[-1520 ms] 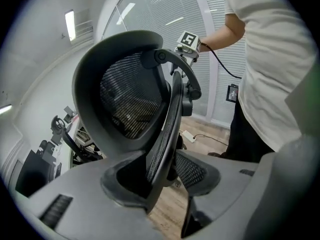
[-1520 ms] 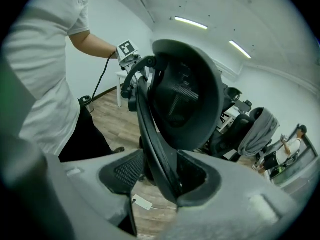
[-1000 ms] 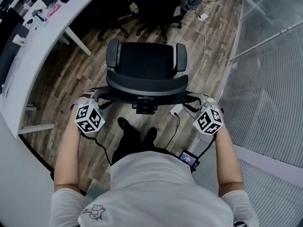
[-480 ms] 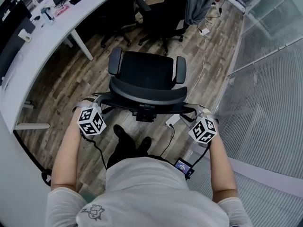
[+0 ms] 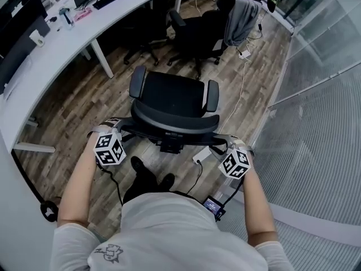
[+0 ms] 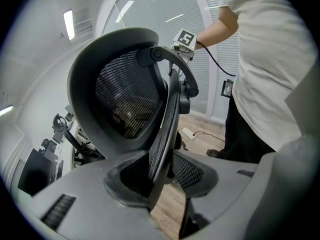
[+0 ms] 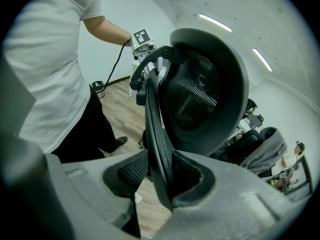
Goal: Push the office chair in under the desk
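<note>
The black office chair [image 5: 172, 92] stands on the wood floor, its seat facing the white desk [image 5: 56, 44] at upper left. My left gripper [image 5: 118, 125] grips the left end of the chair's curved backrest [image 5: 169, 124]. My right gripper [image 5: 221, 142] is at the backrest's right end. In the left gripper view the backrest's edge [image 6: 167, 114] is wedged between the pads of the left gripper [image 6: 162, 171]. In the right gripper view the right gripper [image 7: 160, 176] has its jaws closing, with the backrest's edge [image 7: 152, 119] clamped between its pads.
Two more black chairs, one draped with a grey garment [image 5: 237, 24], stand under the desk's far end. A white power strip [image 5: 198, 157] and cables lie on the floor by my feet. A glass wall with blinds [image 5: 316, 95] runs along the right.
The chair has rolled forward toward the desk with both grippers on its backrest, and the person has stepped after it. More of the desk and the far chairs shows.
</note>
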`<state>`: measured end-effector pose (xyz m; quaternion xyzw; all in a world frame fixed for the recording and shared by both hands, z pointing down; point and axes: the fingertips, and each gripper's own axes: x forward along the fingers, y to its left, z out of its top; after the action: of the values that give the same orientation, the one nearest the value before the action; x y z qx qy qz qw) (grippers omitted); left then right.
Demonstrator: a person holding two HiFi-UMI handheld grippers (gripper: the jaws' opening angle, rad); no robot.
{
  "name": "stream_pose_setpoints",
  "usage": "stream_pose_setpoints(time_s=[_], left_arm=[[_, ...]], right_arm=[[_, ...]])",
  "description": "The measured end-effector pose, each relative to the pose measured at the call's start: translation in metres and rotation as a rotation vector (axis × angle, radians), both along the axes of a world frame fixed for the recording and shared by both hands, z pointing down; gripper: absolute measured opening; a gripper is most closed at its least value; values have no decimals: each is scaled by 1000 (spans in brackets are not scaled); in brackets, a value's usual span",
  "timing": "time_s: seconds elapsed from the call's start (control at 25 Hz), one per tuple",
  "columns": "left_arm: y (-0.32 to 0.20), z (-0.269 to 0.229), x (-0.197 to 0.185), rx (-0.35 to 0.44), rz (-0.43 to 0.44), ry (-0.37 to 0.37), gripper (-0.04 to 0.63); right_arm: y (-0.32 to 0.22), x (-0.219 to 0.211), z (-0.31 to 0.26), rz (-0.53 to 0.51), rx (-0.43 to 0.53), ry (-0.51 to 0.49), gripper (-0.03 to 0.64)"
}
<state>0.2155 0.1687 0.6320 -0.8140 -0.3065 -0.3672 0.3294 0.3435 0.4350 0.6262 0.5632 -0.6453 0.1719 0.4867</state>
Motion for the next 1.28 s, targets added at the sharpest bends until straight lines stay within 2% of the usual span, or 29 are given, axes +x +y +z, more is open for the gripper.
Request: stream_pose_setpoints(time_s=[0.32,0.68,1.28], left_arm=[[-13,-3,-20,-5,-43,-3,144],[-35,-2,-59,10,-172,-8,144],[-131,0,-137,15,-391,-9,144]], right_arm=[[-20,-7,-2,-61,-10,7,147],[-62,-15,-1,-173,-9,11,150],[-205,-44,4,-366,-32,-10,153]])
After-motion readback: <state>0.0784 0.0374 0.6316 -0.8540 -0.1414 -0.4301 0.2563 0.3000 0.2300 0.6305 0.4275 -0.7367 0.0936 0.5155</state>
